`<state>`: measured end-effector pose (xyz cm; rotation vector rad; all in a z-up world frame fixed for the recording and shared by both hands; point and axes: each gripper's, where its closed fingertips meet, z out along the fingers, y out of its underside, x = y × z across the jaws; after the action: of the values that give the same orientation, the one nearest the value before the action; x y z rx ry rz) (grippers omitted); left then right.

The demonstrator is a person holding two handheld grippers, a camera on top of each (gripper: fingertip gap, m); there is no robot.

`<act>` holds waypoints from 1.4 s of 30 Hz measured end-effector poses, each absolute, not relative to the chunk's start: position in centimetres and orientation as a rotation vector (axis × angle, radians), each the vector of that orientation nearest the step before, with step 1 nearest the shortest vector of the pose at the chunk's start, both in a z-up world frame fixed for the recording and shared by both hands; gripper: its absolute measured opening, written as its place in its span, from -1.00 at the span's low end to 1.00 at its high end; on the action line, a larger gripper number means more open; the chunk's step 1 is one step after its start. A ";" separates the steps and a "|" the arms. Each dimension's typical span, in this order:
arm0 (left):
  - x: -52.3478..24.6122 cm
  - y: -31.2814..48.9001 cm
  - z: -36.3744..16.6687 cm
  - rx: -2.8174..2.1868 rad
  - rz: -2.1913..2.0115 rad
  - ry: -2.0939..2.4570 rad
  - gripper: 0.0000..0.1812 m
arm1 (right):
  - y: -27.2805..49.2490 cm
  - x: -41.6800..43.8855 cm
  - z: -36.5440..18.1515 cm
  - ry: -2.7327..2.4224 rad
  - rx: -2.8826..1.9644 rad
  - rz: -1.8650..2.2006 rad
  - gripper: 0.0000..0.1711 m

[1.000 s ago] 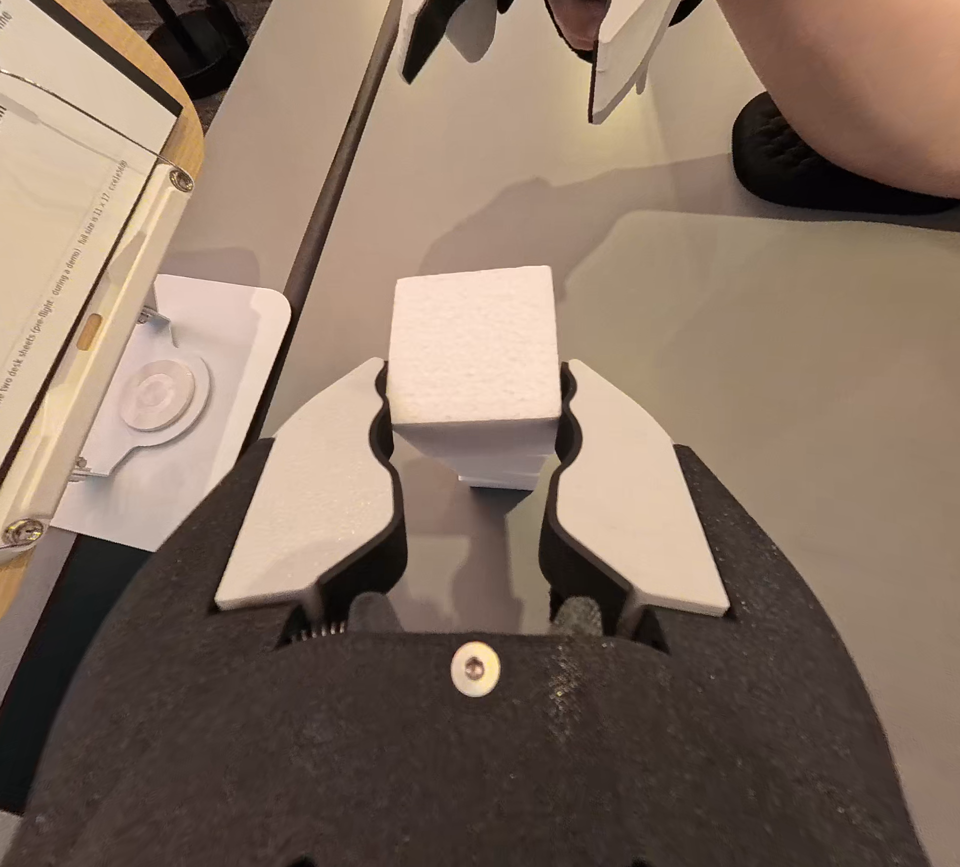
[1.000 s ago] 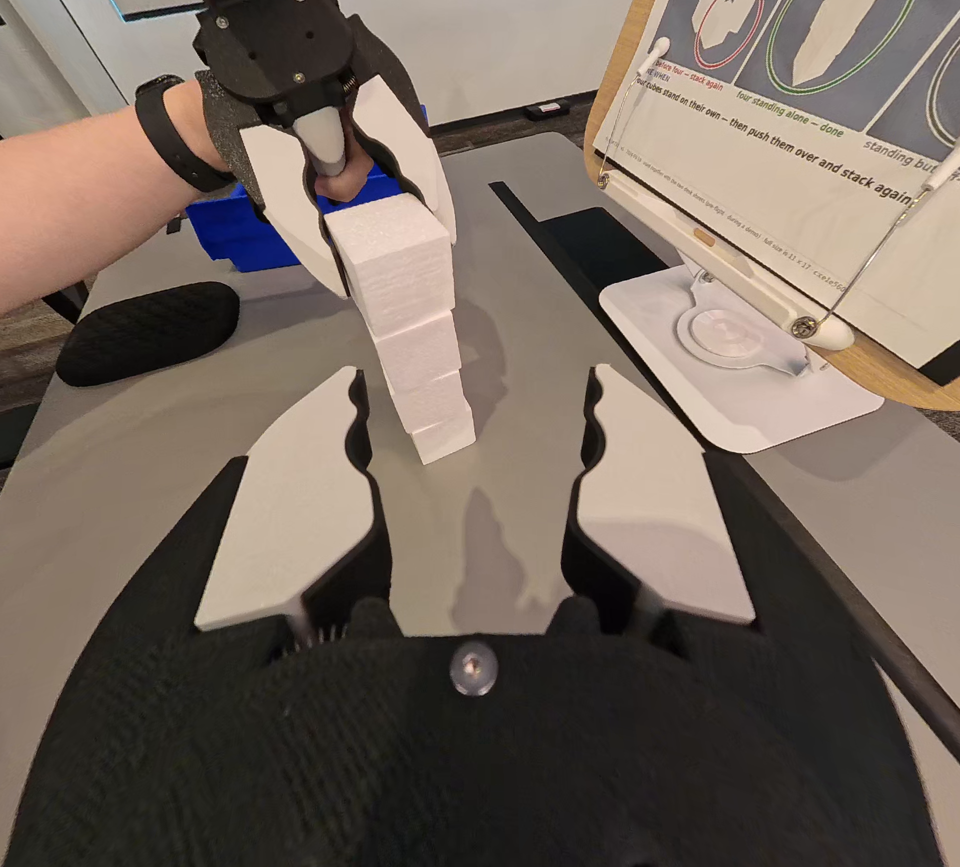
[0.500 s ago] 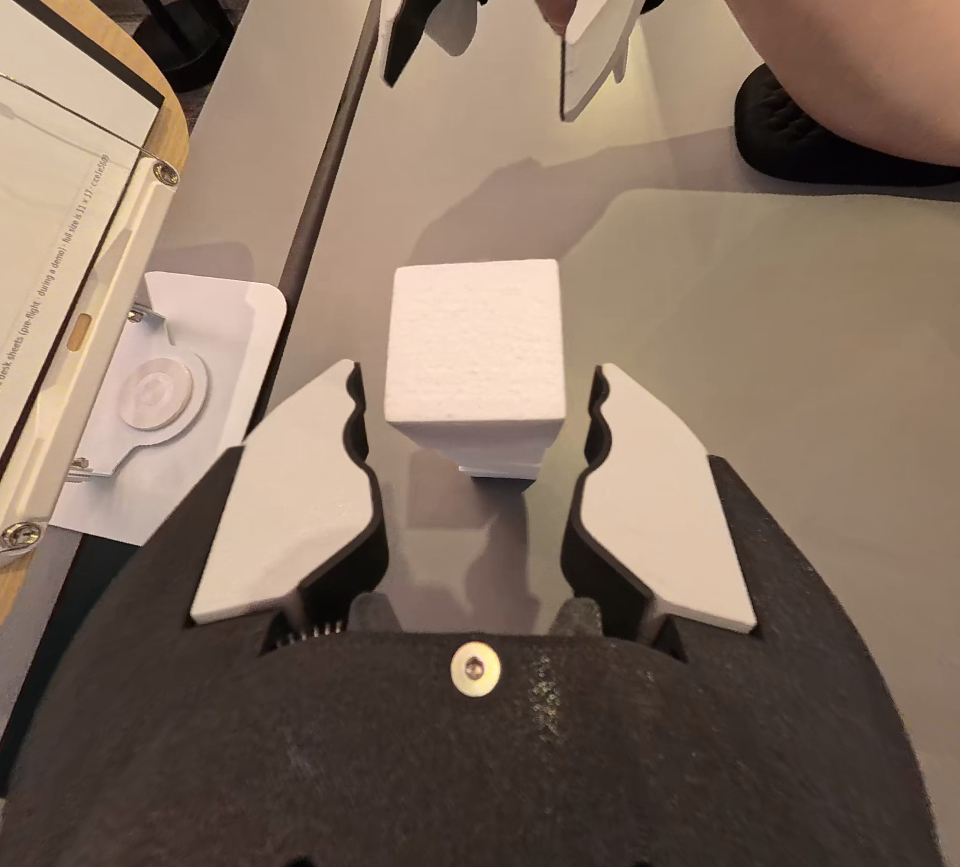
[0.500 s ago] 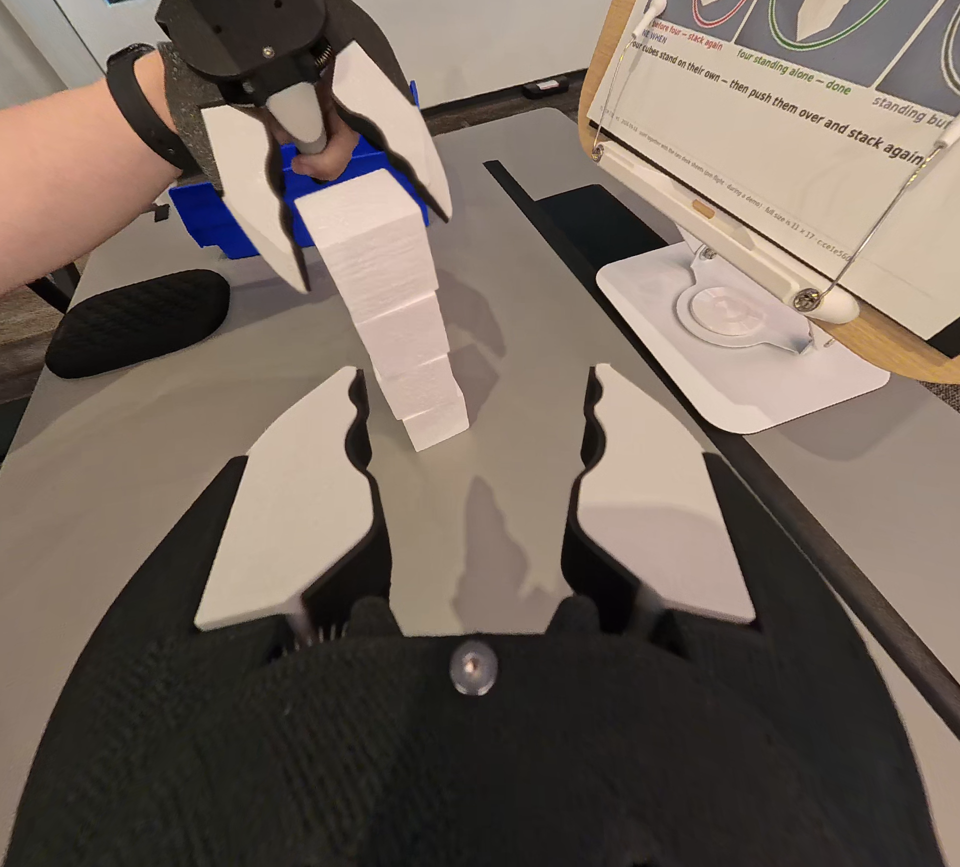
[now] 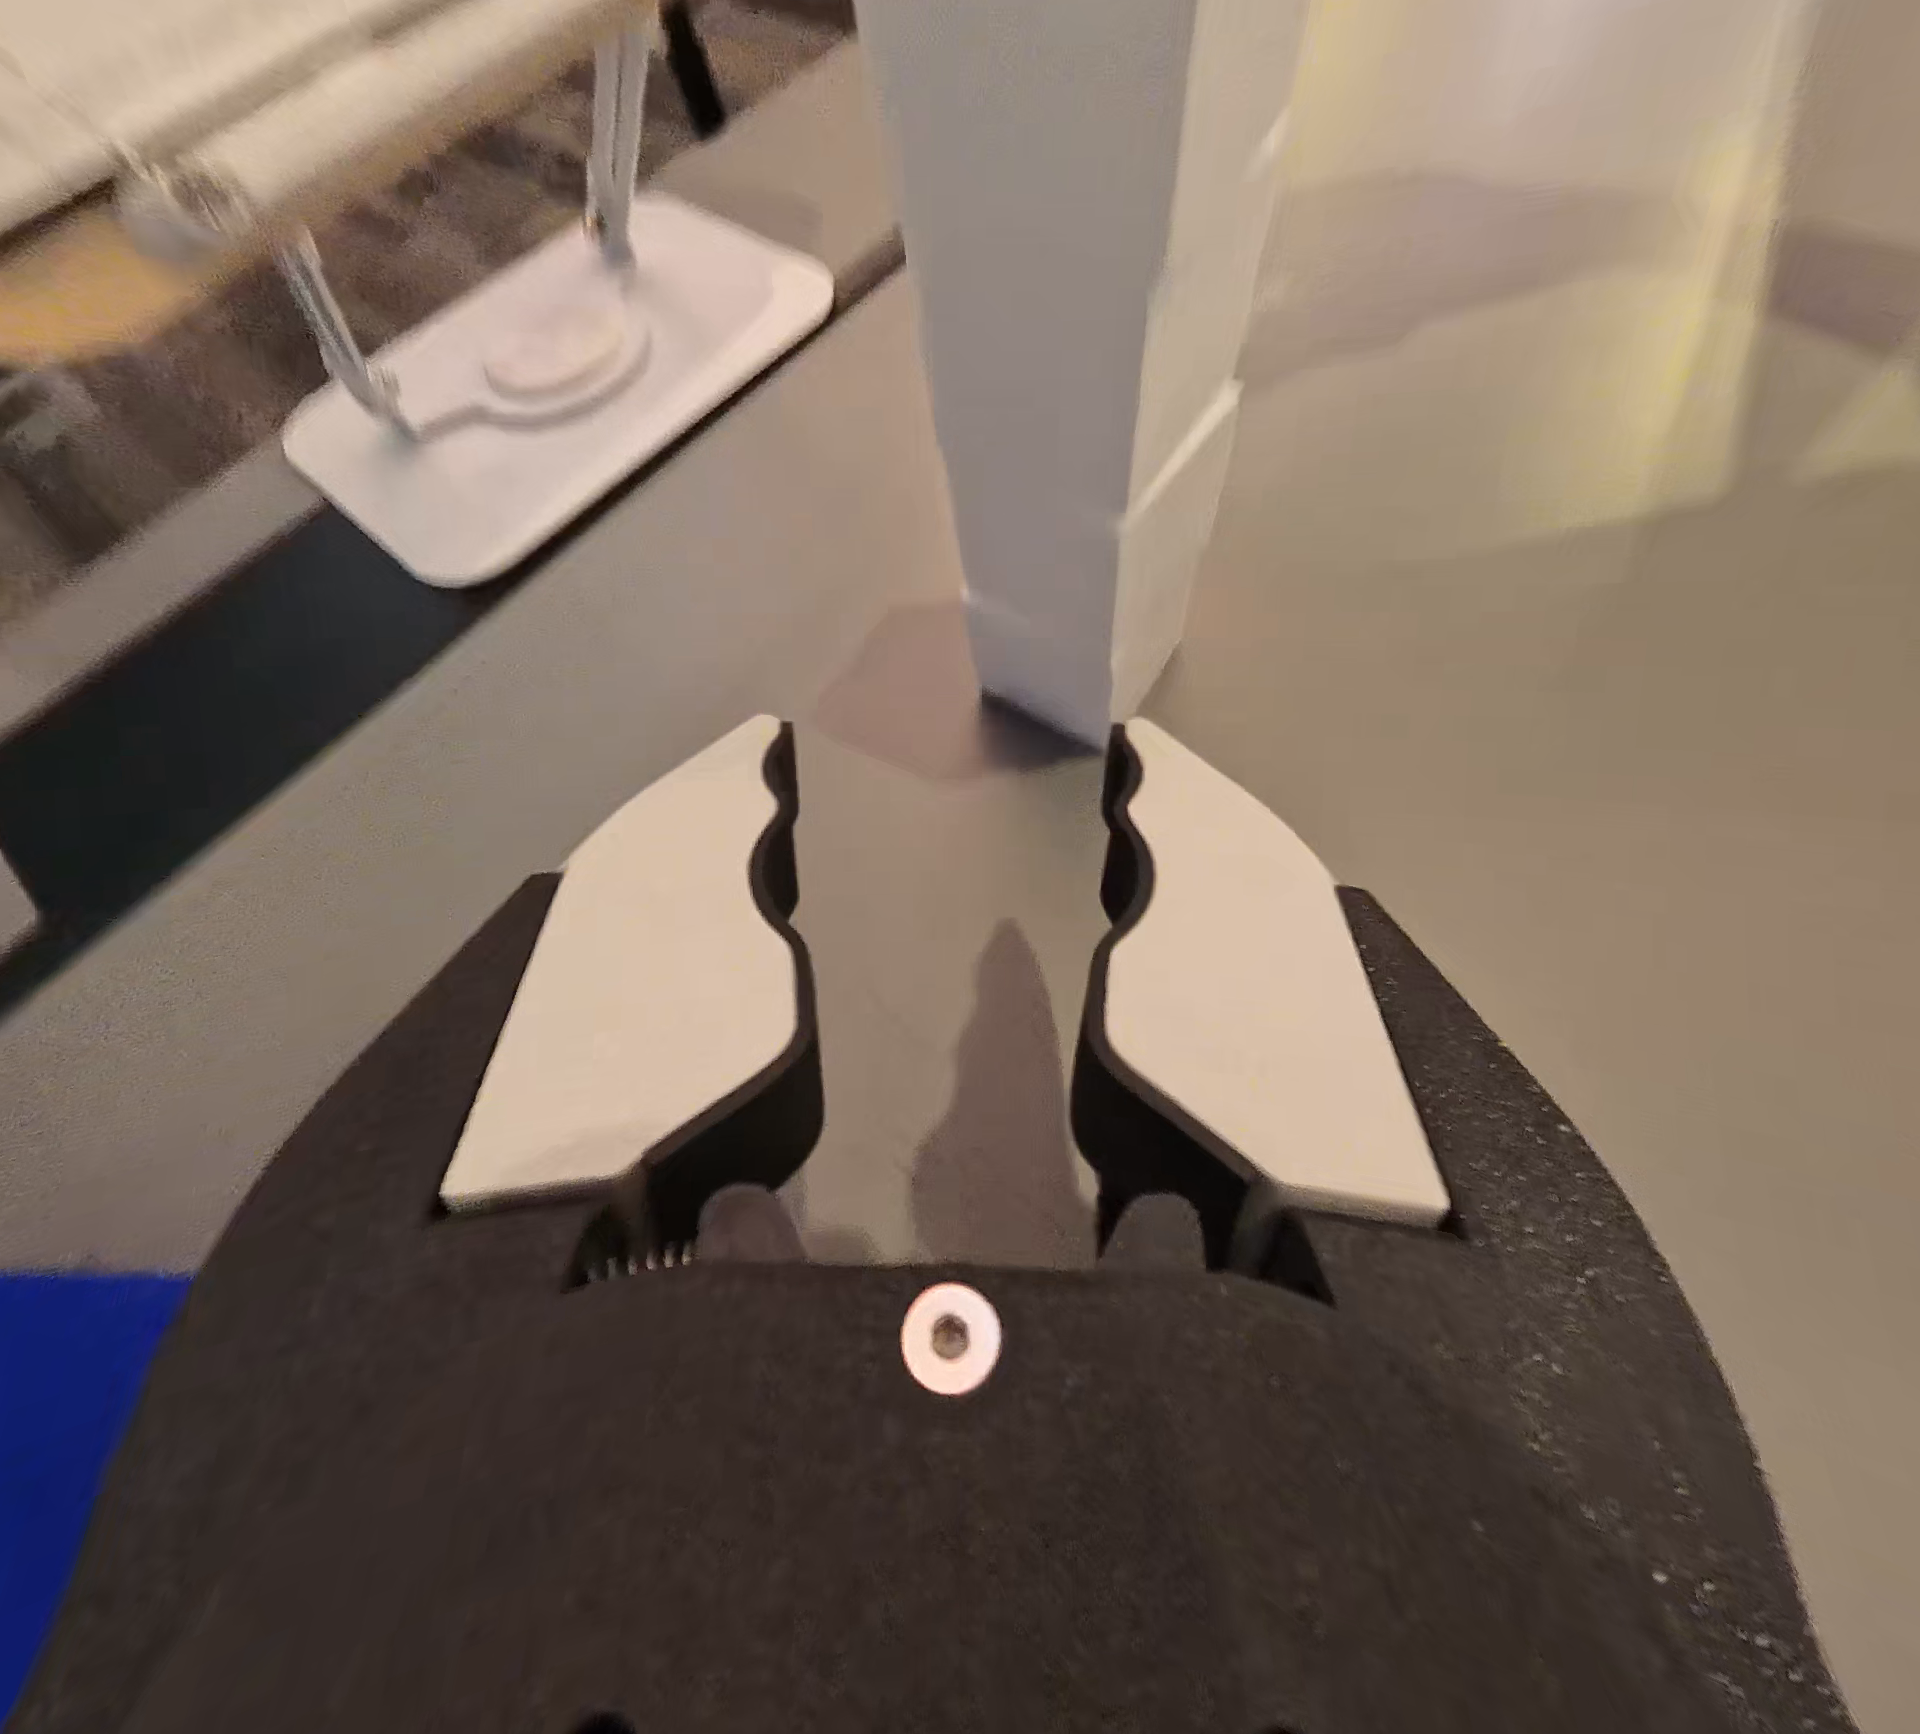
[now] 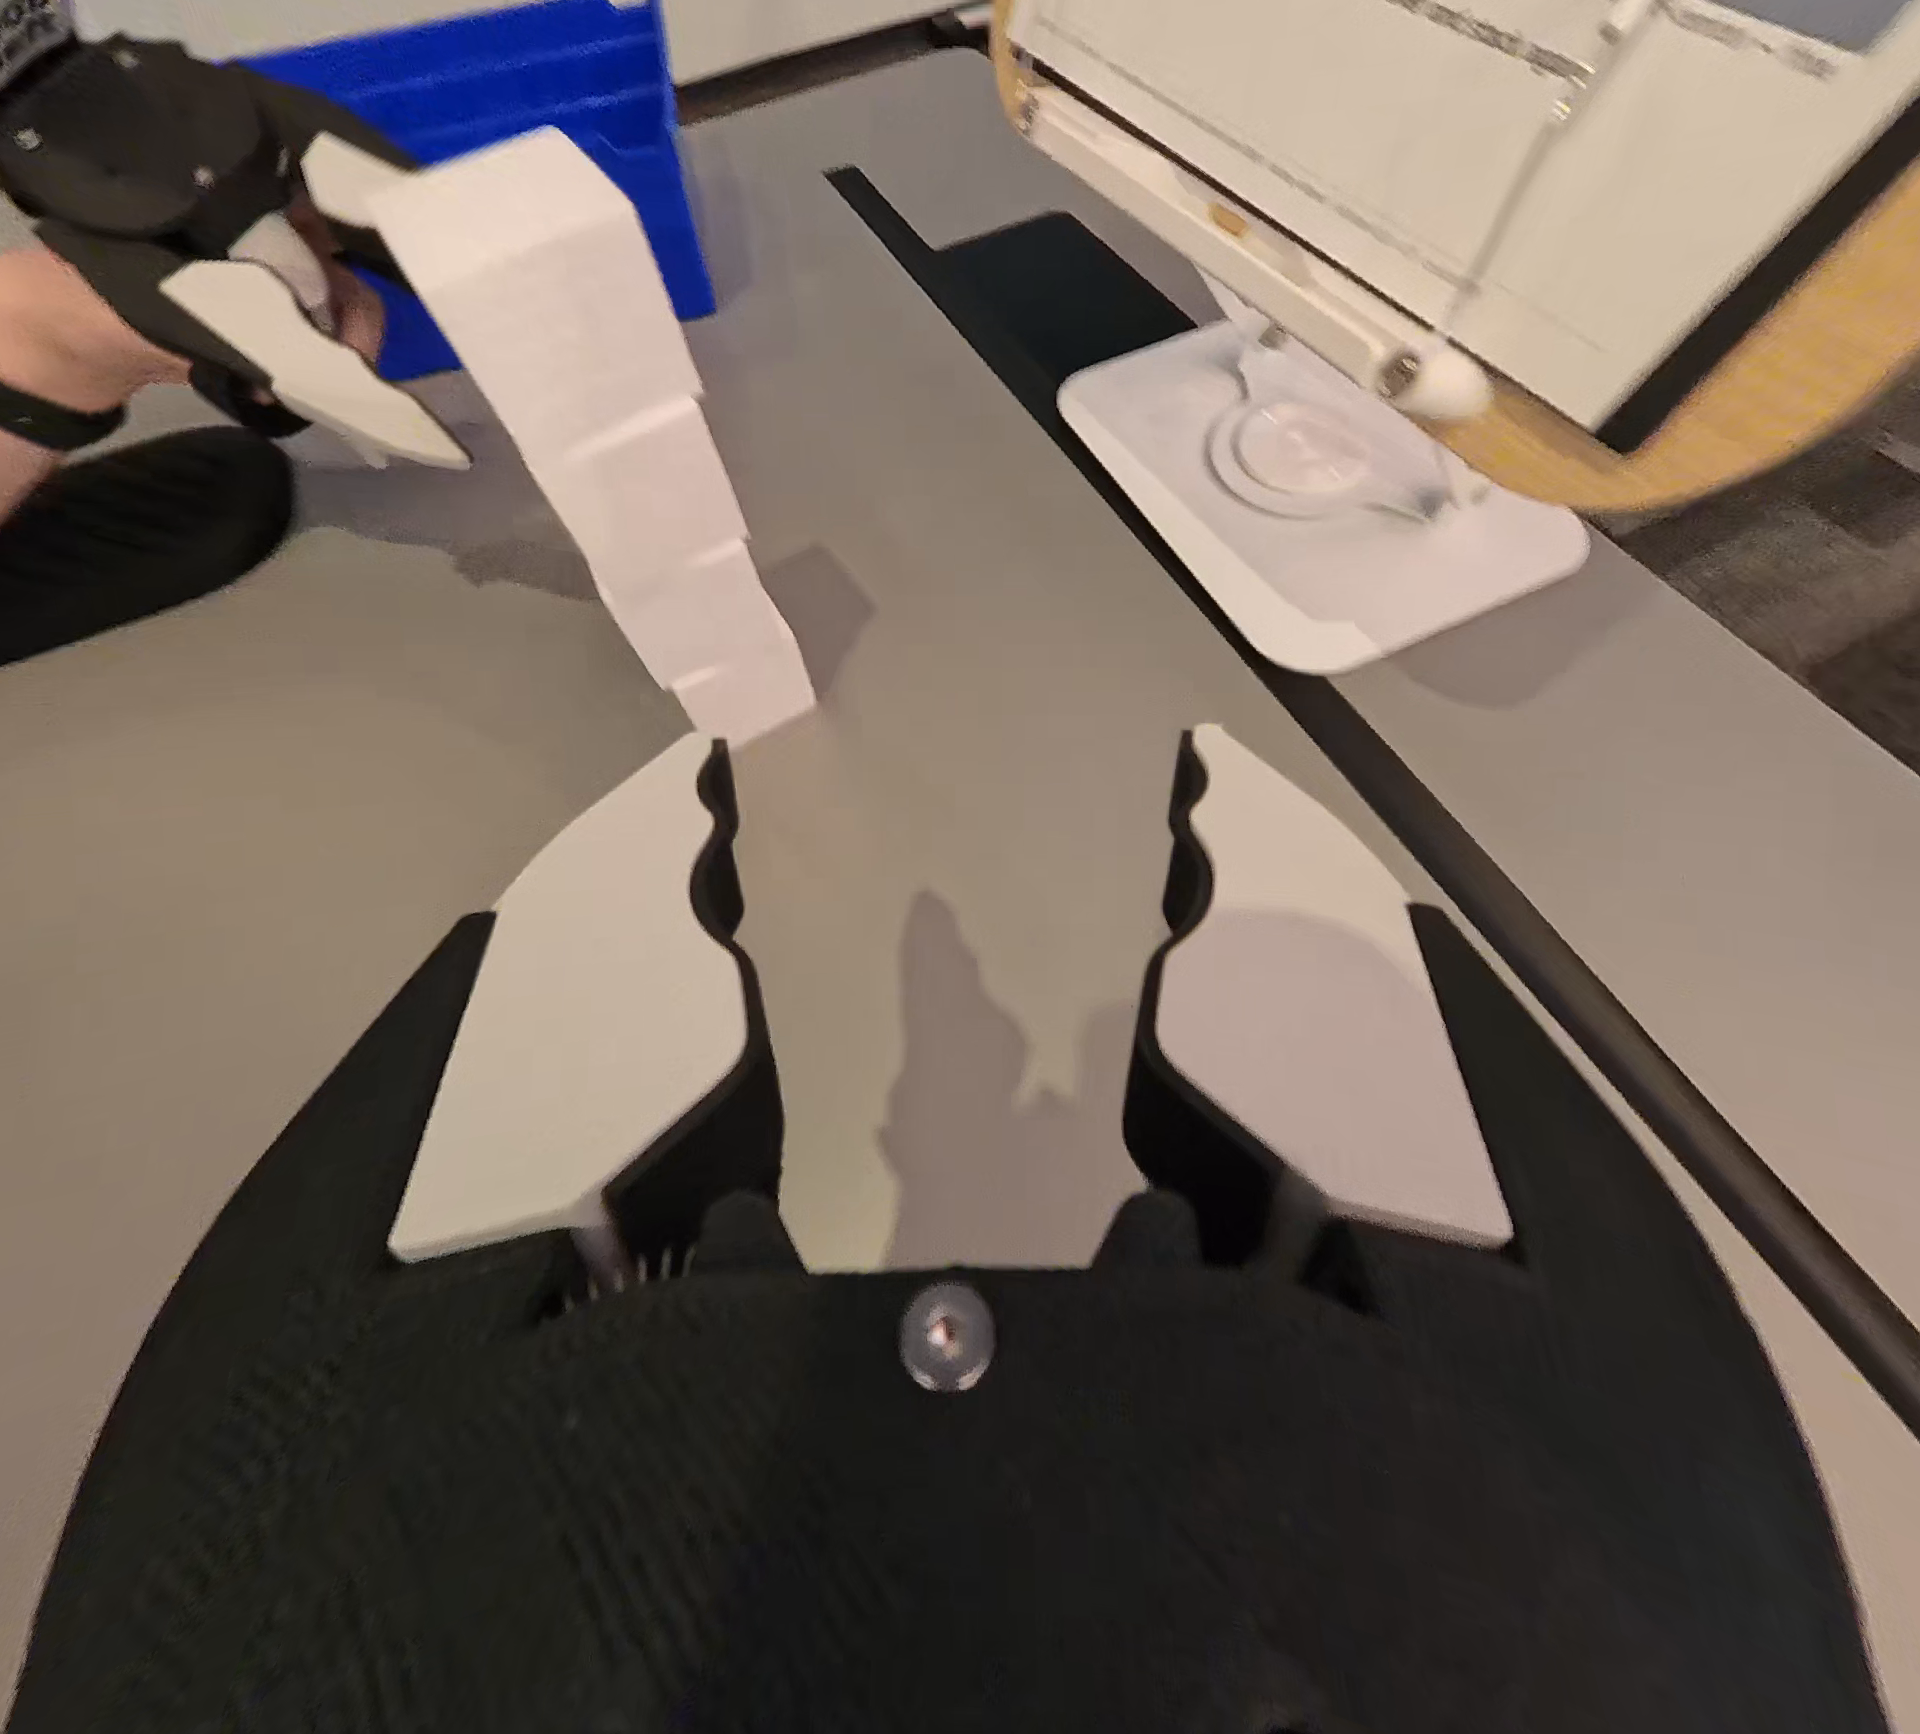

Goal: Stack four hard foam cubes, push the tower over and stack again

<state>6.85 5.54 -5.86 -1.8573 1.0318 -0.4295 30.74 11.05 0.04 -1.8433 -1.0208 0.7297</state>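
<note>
Mid-counter, the four-high tower of white hard foam cubes (image 6: 623,458) stands free on the grey counter (image 6: 312,853), courses slightly offset. Left claw (image 5: 945,734) gapes empty near its base; right claw (image 6: 951,739) spread wide, empty. Risk: a low shove slides the bottom cube, scattering cubes toward the blue plastic bin (image 6: 499,84) or white stand base (image 6: 1320,479).

Left wrist view: low, close, facing the tall white foam-cube tower (image 5: 1049,250). Right wrist view: higher, opposite side, facing the same tower (image 6: 613,437). Shared: grey tabletop (image 6: 987,479), white stand base (image 5: 561,396).
</note>
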 end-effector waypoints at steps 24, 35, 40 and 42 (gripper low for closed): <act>12.1 12.3 -6.5 -1.984 0.040 0.812 -1.00 | 12.7 46.4 -4.9 -0.675 -2.163 0.374 -0.17; 18.4 10.0 -2.0 -1.807 0.073 0.943 -0.80 | 12.4 48.2 -4.3 -0.623 -2.145 0.366 -0.17; 17.3 8.8 -4.6 -1.847 -0.277 0.910 -0.25 | 11.7 49.5 -4.0 -0.592 -2.101 0.407 -0.15; 17.1 8.1 -6.5 -1.871 -0.429 0.927 -0.15 | 11.2 49.7 -4.0 -0.617 -2.066 0.437 -0.10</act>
<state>17.11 8.09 -6.53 -1.8713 0.9269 -0.4289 49.67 11.16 -4.00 -2.0662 -0.6170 0.4369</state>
